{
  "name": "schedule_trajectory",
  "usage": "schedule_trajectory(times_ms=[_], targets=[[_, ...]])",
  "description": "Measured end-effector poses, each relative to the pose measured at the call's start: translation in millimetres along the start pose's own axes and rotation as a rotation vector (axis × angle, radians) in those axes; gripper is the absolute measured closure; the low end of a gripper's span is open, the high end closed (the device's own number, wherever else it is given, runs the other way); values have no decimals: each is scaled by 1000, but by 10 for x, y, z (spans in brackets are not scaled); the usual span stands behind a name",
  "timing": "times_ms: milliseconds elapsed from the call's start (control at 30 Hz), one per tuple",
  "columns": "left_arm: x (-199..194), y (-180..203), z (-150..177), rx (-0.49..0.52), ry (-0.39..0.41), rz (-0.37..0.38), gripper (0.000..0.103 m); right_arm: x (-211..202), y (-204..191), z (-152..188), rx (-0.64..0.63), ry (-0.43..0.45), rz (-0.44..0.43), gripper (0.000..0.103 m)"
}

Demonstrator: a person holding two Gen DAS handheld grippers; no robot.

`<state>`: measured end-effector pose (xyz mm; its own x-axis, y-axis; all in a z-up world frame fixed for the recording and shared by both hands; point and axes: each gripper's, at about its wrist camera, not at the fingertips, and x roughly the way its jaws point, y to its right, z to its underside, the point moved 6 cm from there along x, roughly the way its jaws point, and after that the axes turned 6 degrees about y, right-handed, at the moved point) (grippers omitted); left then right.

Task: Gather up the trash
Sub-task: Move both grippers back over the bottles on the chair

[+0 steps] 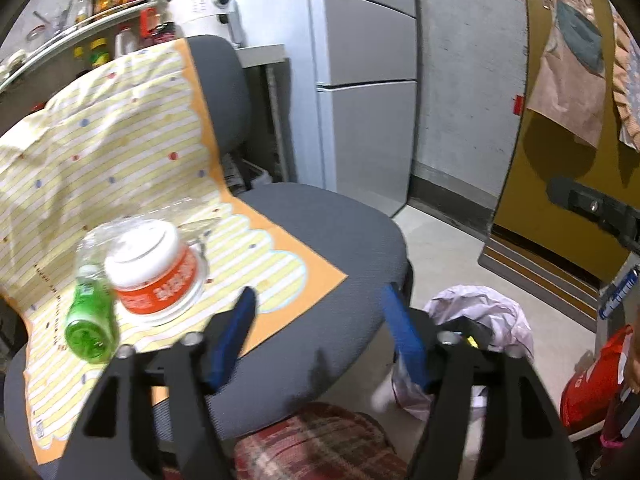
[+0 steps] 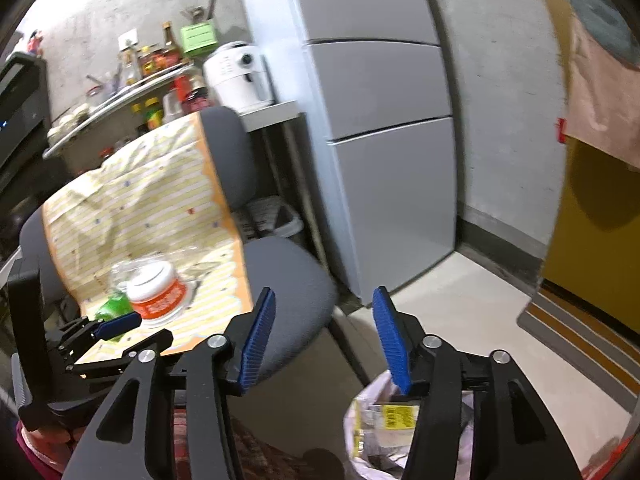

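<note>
A white jar with an orange label (image 1: 154, 272) lies on a striped yellow cloth (image 1: 100, 152) on a grey office chair (image 1: 328, 248). A green plastic bottle (image 1: 89, 320) lies beside it, with crumpled clear plastic (image 1: 100, 240) behind. My left gripper (image 1: 320, 312) is open and empty, above the seat's front, right of the jar. The right wrist view shows the jar (image 2: 158, 294), the bottle (image 2: 112, 306) and the left gripper (image 2: 116, 326) near them. My right gripper (image 2: 322, 328) is open and empty above a white trash bag (image 2: 372, 432) holding wrappers on the floor.
The trash bag also shows in the left wrist view (image 1: 492, 312). A grey refrigerator (image 1: 360, 80) stands behind the chair, a shelf with bottles (image 1: 104, 4) and a white appliance (image 1: 204, 8) at back left. A yellow door (image 1: 560, 184) is at right. A red object (image 1: 592, 380) sits at lower right.
</note>
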<state>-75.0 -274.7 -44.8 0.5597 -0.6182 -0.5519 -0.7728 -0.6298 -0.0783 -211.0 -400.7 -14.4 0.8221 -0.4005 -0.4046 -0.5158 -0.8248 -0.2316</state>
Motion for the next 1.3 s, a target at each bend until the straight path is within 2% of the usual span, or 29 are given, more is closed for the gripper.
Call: schedule_trajectory(times_ms=[167,333,700,1033,1300], targets=[[-87,-317,76,-41,0,-76,29,166,-318,30,-35,-28,-67,47],[-158,-614,148,-83,-12,-145,28,279,-573,12,-76,-35,-108,42],[-390,-1406,386,-181,-24,-302,27,773,-1073,46,-159,-131,-130,39],[-655,-2456,825,-360,-85,-473,25,1139,-1719,153,-222,-168,-252,39],[-624,-2788,751,-371,-78,-553,25,1457,-2410,157,-281,-191,-385,39]])
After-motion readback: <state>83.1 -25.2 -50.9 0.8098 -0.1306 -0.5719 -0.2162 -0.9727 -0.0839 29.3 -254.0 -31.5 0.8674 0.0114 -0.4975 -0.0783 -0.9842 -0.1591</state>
